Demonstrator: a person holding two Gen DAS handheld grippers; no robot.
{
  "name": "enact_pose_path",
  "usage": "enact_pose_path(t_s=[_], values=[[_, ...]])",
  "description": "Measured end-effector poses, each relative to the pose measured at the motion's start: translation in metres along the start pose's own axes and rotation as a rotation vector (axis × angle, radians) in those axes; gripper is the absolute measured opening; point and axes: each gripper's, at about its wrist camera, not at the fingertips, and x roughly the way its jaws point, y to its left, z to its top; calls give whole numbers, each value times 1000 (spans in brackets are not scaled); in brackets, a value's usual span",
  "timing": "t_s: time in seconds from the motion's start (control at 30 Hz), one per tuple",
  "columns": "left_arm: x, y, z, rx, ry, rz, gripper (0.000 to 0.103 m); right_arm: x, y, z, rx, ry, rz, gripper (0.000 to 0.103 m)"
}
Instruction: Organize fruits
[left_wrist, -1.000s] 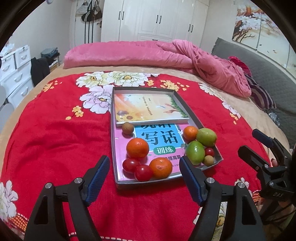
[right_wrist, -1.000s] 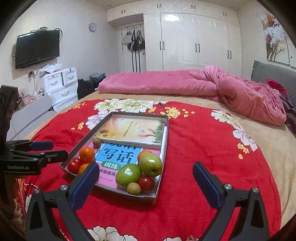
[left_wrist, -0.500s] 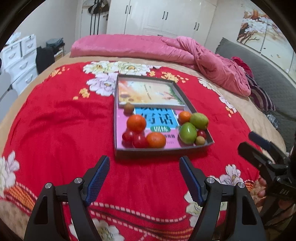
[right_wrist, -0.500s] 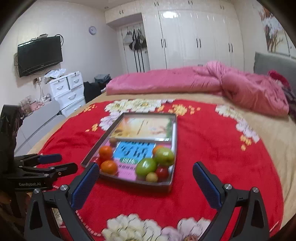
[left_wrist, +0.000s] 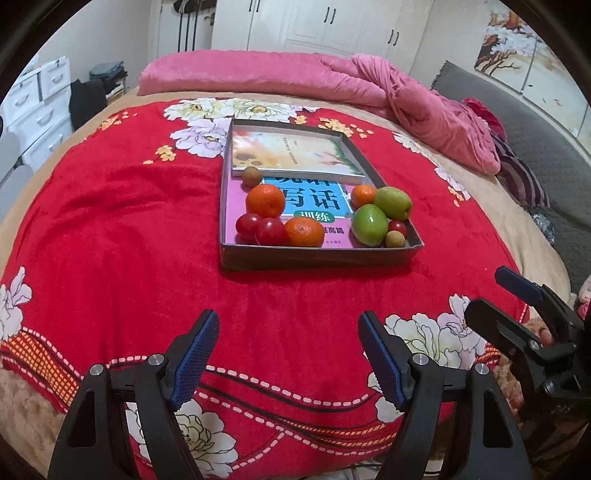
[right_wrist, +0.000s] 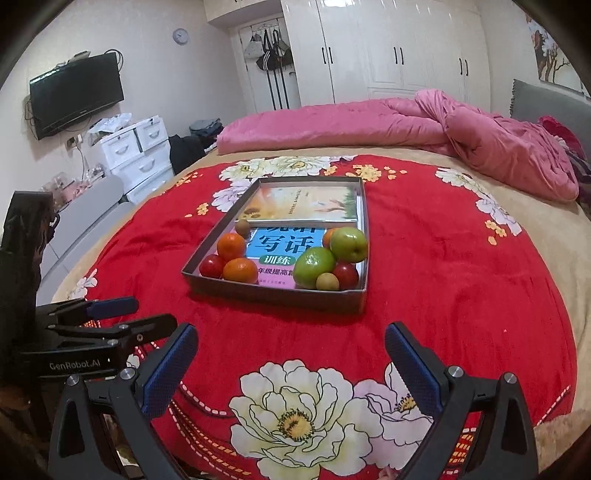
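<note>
Your left gripper (left_wrist: 287, 363) is spread wide with nothing between the blue pads, hanging over the red flowered blanket (left_wrist: 110, 240) on the bed, well short of the fruit. Same deal with your right gripper (right_wrist: 291, 369): jaws wide apart, empty, just above a big white flower print.

The fruit is all sitting in the shallow grey tray (left_wrist: 317, 254) in the middle of the blanket, on top of a pink and blue workbook (left_wrist: 314, 201). In the left wrist view, near the left side you've got two oranges (left_wrist: 265, 200), two red tomatoes (left_wrist: 271, 232) touching them, and a small brown fruit (left_wrist: 251, 176) up by the second book (left_wrist: 291, 153). On the right side there's another orange (left_wrist: 363, 195), two green fruits (left_wrist: 369, 225) touching each other, one more red tomato (left_wrist: 397, 227) and a little tan fruit (left_wrist: 395, 239) in the near corner.

A rumpled pink duvet (right_wrist: 369, 122) lies across the far end of the bed.
</note>
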Motion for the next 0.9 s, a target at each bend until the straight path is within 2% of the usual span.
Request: enact_pose_path(t_s=[0.23, 0.9], values=[[-1, 1, 2, -5, -9, 7, 79, 6, -8, 1, 35, 5, -15, 102], [-4, -1, 3, -3, -15, 6, 79, 8, -9, 0, 27, 2, -17, 102]])
